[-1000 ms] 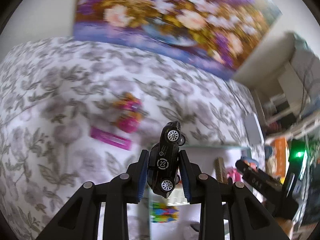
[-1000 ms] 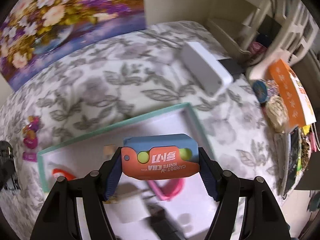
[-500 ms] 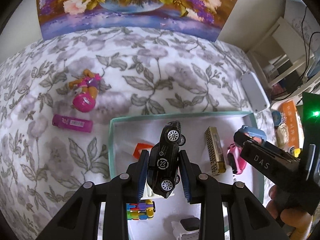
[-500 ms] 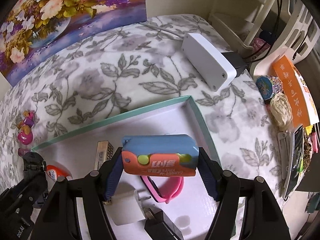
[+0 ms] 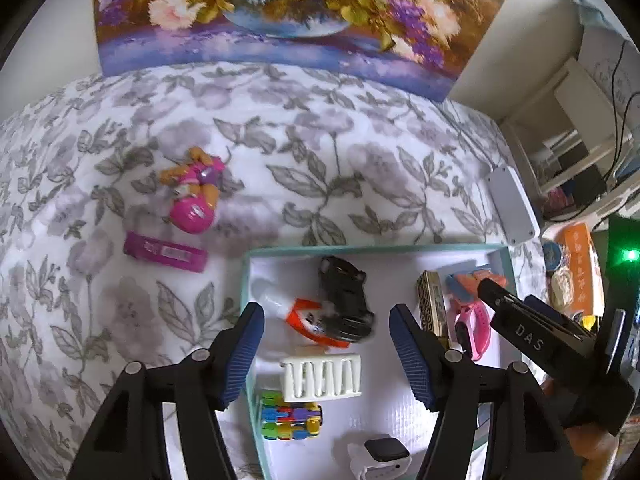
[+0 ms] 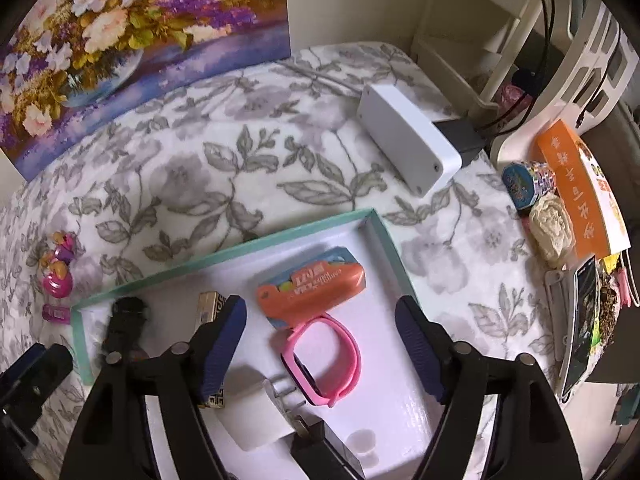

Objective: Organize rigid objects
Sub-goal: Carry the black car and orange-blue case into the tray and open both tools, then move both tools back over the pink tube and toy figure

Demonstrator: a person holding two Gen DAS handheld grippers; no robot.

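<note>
Claws gape empty: left claw [image 5: 325,354] above black car [image 5: 347,305], right claw [image 6: 318,346] above orange toy [image 6: 312,286].

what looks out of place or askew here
Two toys lie outside the tray on the cloth: a pink figure and a magenta bar. Inside, the black car rests tilted on an orange item, and the orange case overlaps the pink watch.

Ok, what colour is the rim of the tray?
Teal, around a white inside; the tray shows best in the right wrist view.
</note>
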